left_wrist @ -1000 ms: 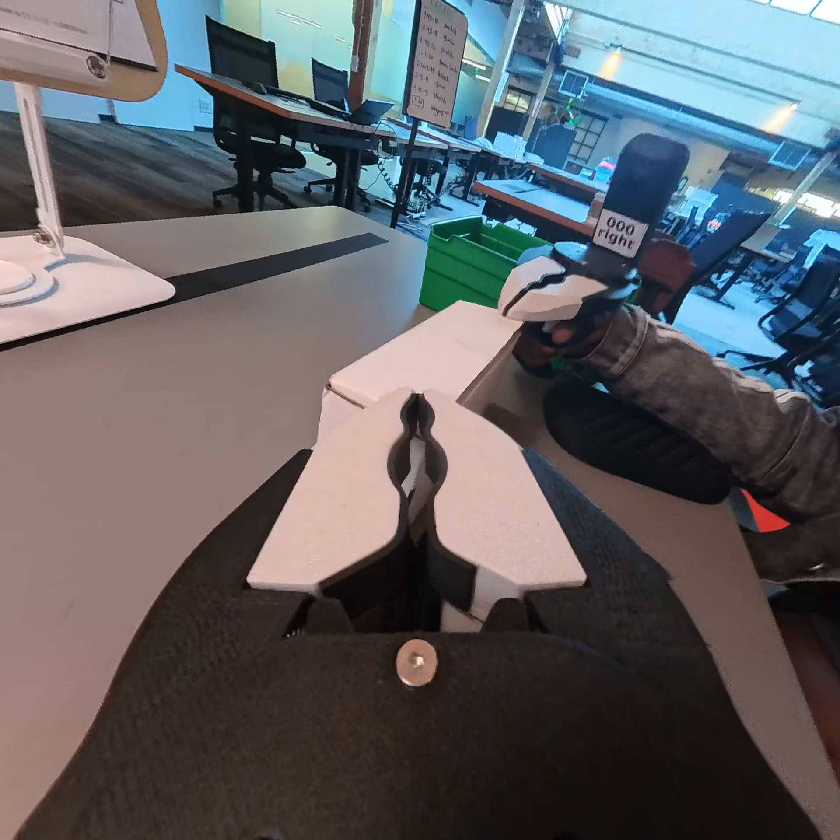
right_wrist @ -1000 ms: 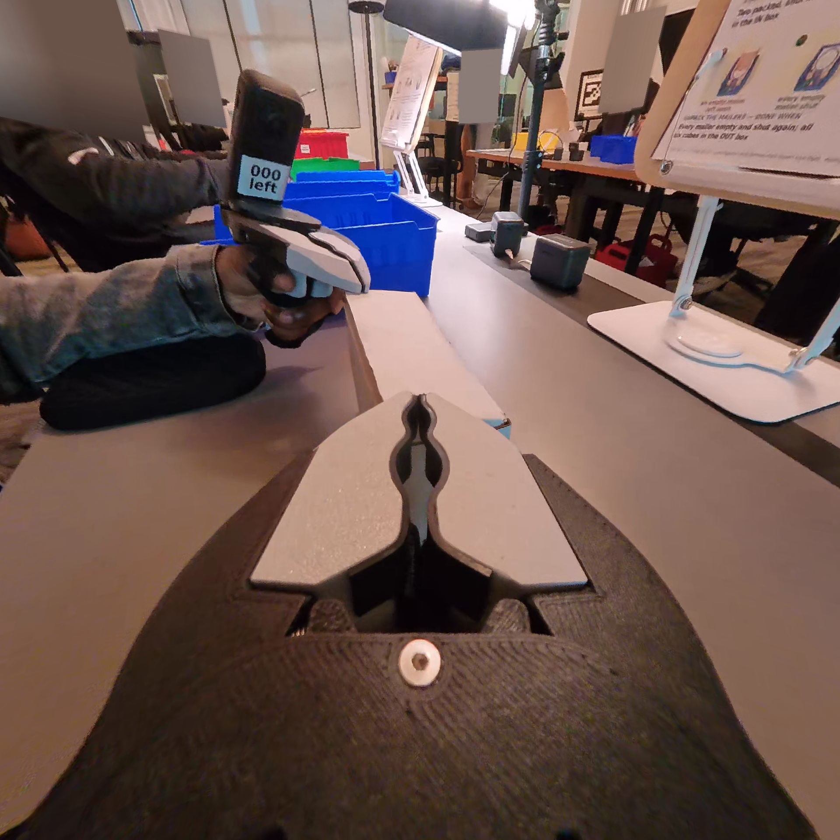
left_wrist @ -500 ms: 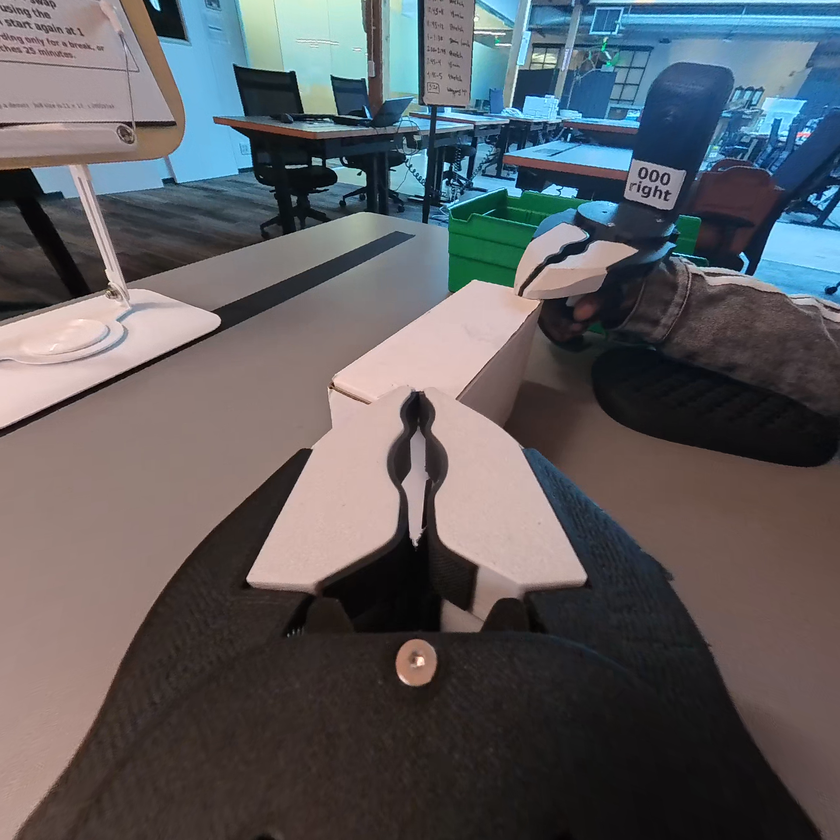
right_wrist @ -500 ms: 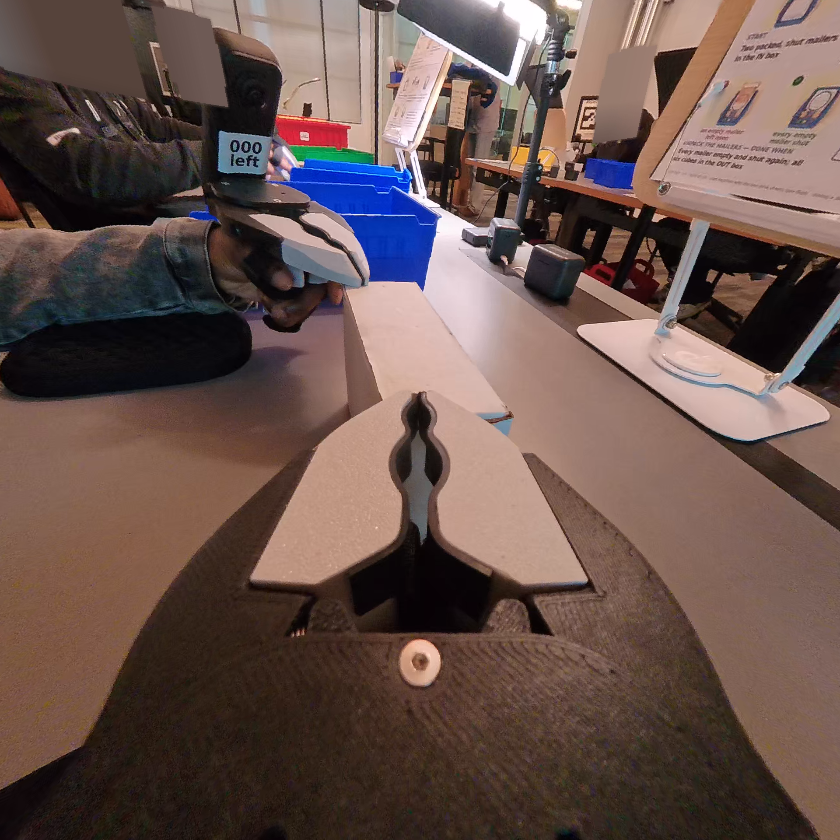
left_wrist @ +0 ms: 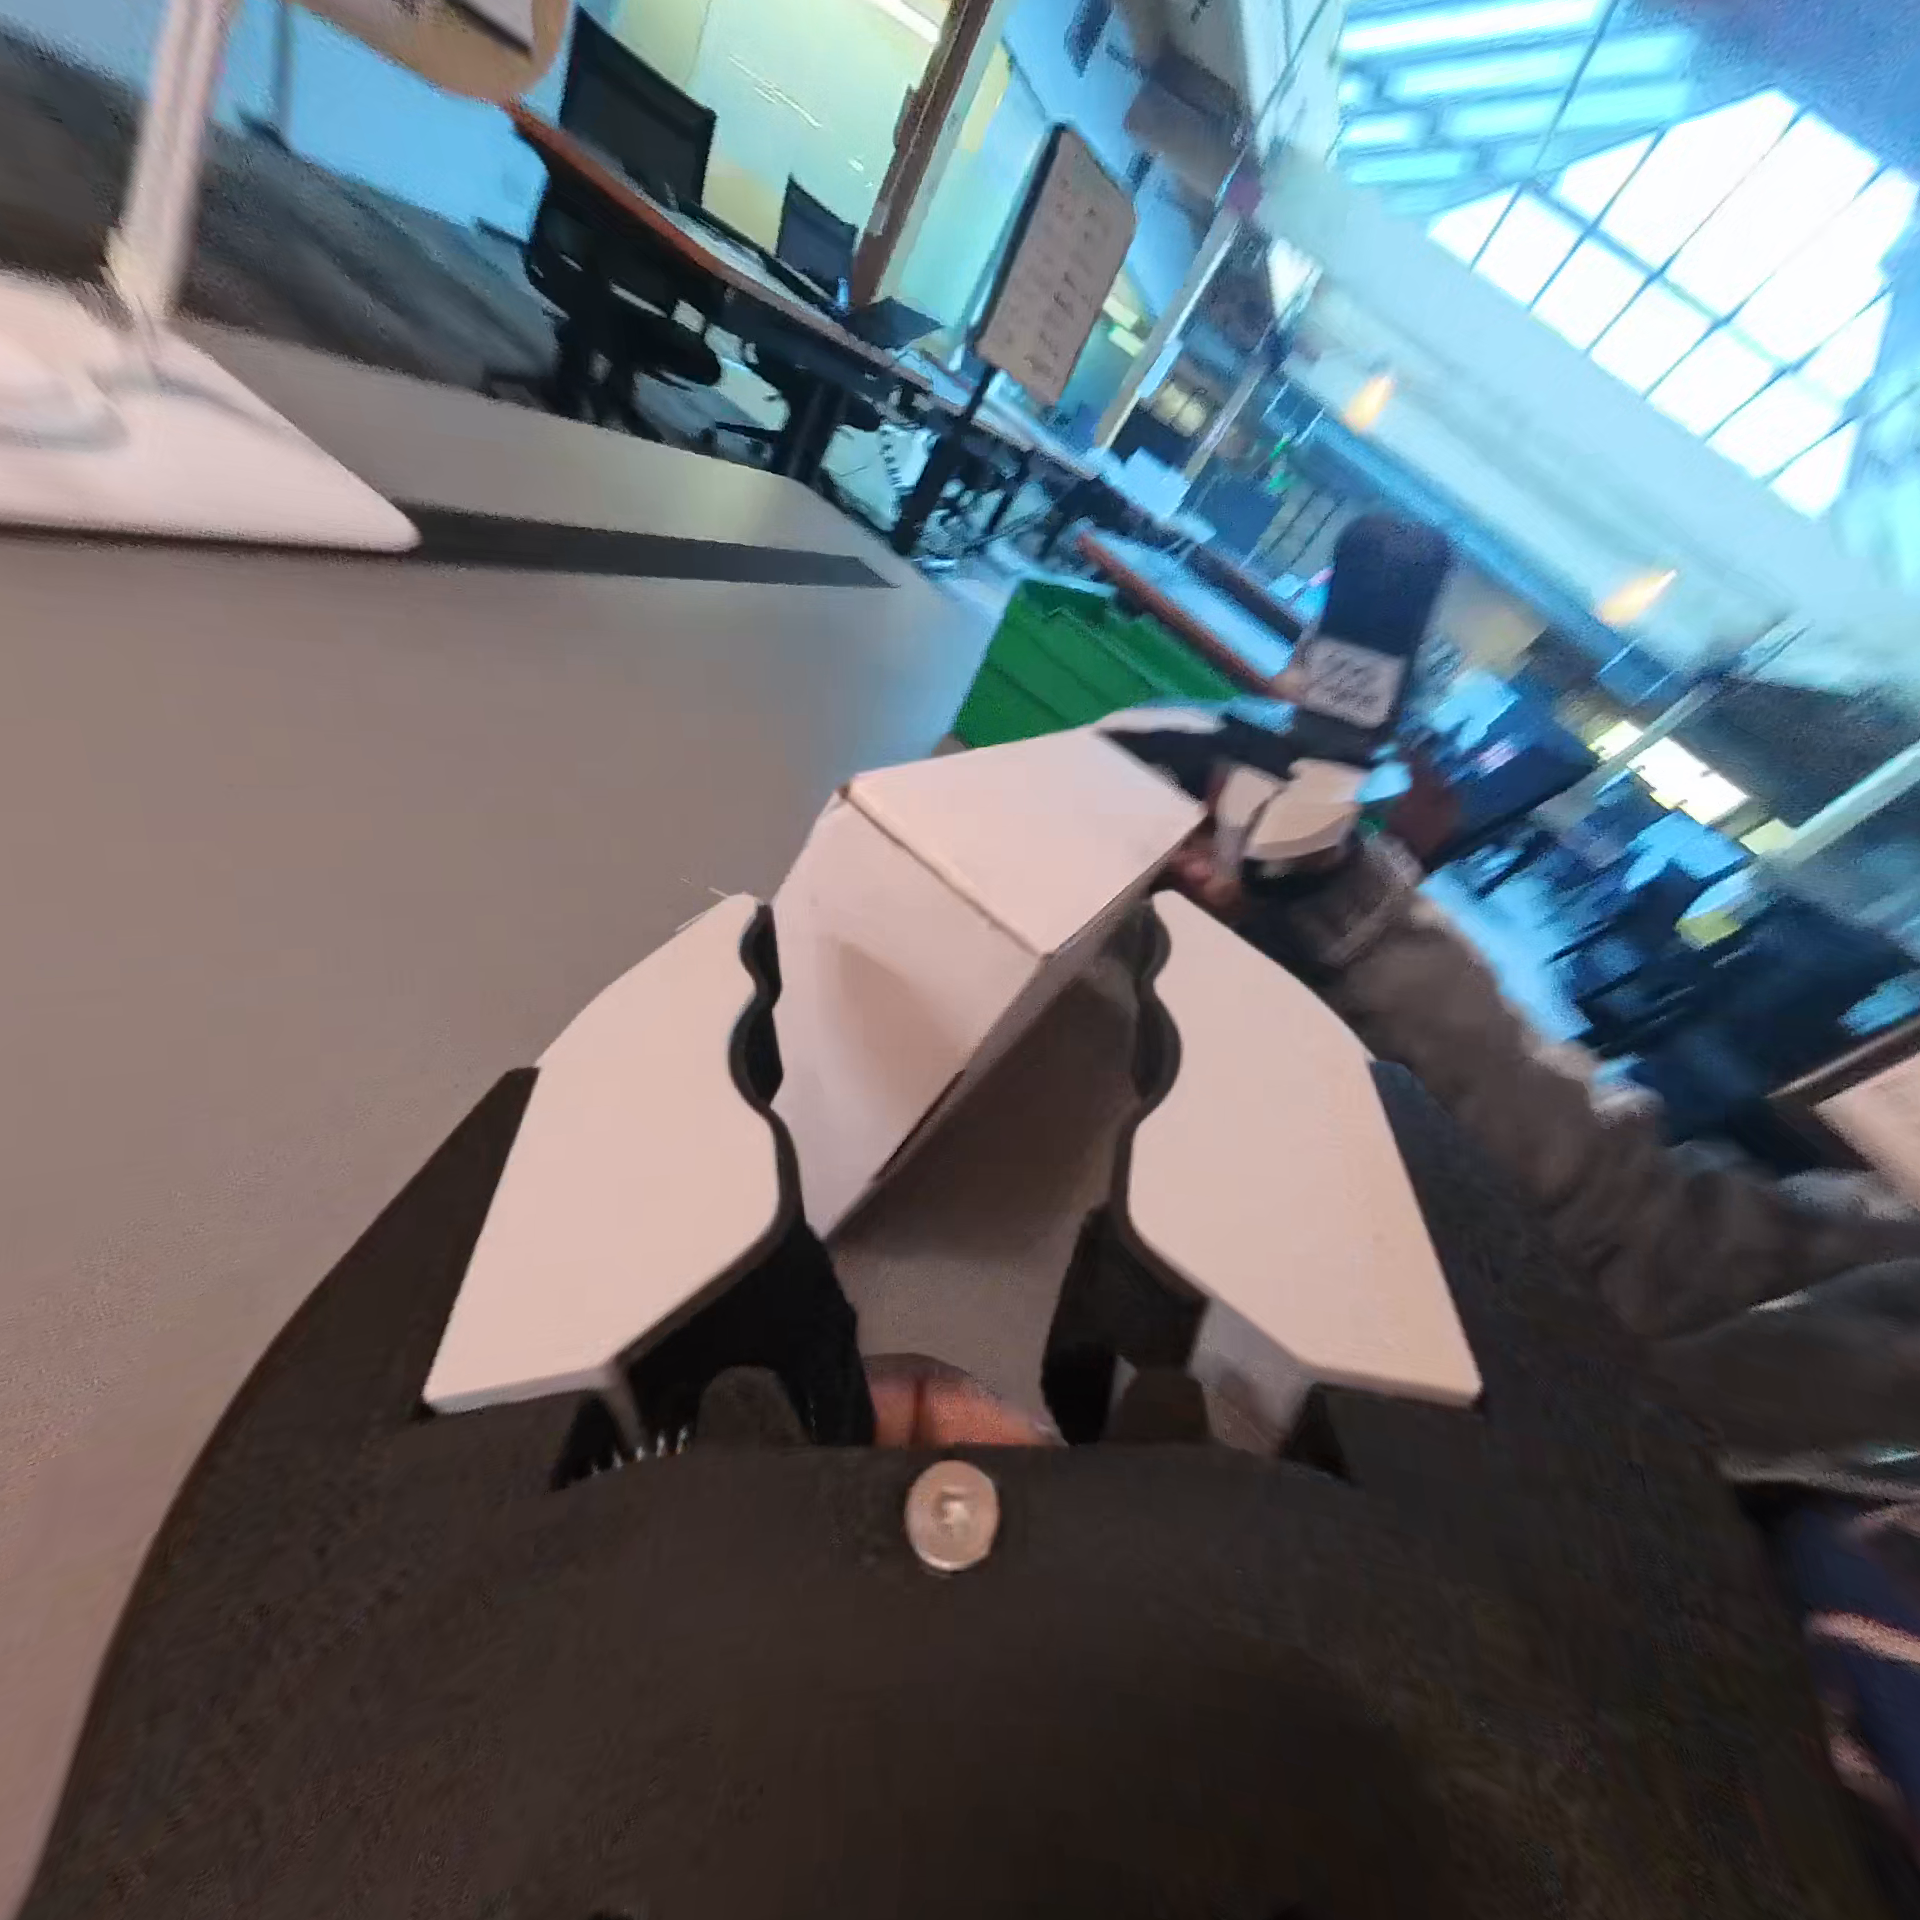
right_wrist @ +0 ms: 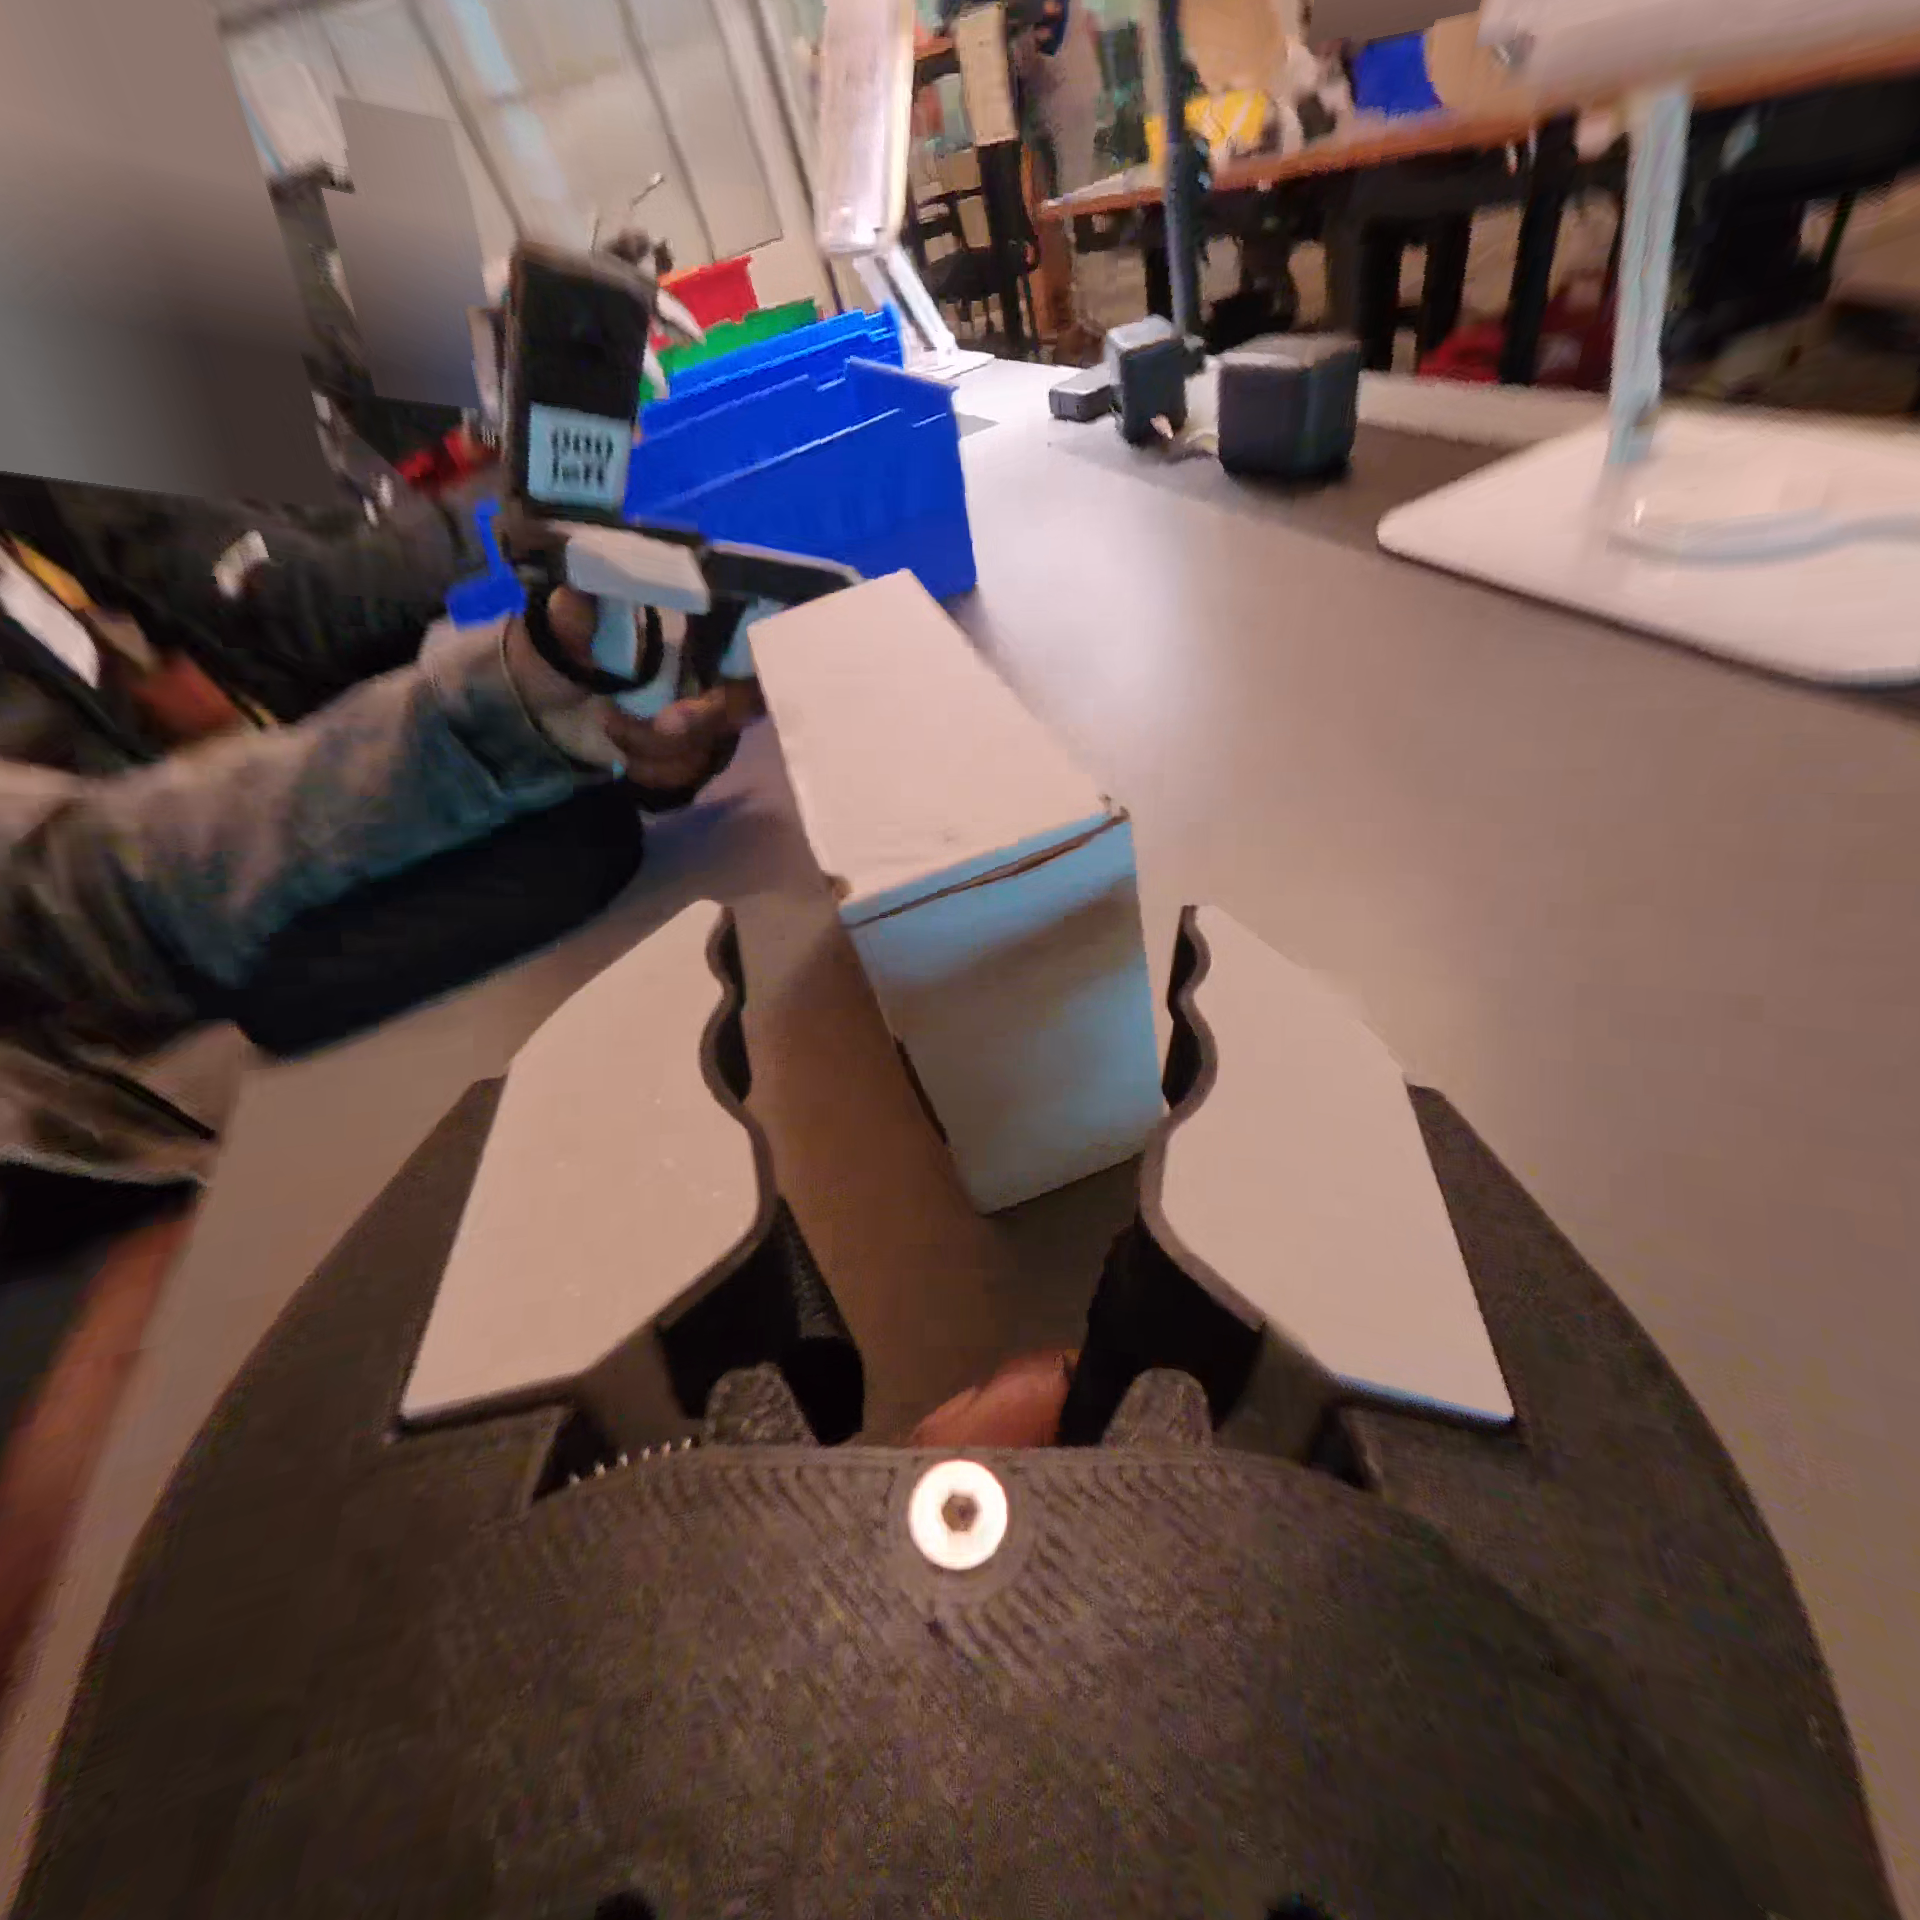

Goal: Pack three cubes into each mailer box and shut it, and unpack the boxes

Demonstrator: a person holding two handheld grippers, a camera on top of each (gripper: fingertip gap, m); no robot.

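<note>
A shut white mailer box (left_wrist: 966,914) lies lengthwise on the grey table (left_wrist: 416,831) between my two grippers. My left gripper (left_wrist: 951,920) is open, and the box's near end sits between its fingers (left_wrist: 623,1143). My right gripper (right_wrist: 951,920) is open, and the box's other end (right_wrist: 997,997) sits between its fingers (right_wrist: 1288,1164). Each gripper also shows at the far end in the other view: the right gripper in the left wrist view (left_wrist: 1278,810) and the left gripper in the right wrist view (right_wrist: 675,582). No cubes are visible.
A green bin (left_wrist: 1060,675) stands beyond the box in the left wrist view and a blue bin (right_wrist: 821,478) in the right wrist view. A white stand base (right_wrist: 1662,551), black devices (right_wrist: 1288,416) and a black arm pad (right_wrist: 436,914) are on the table.
Both grippers have gone from shut to open and moved in, so each box end now lies between the fingers. Both views have tilted and blurred.
</note>
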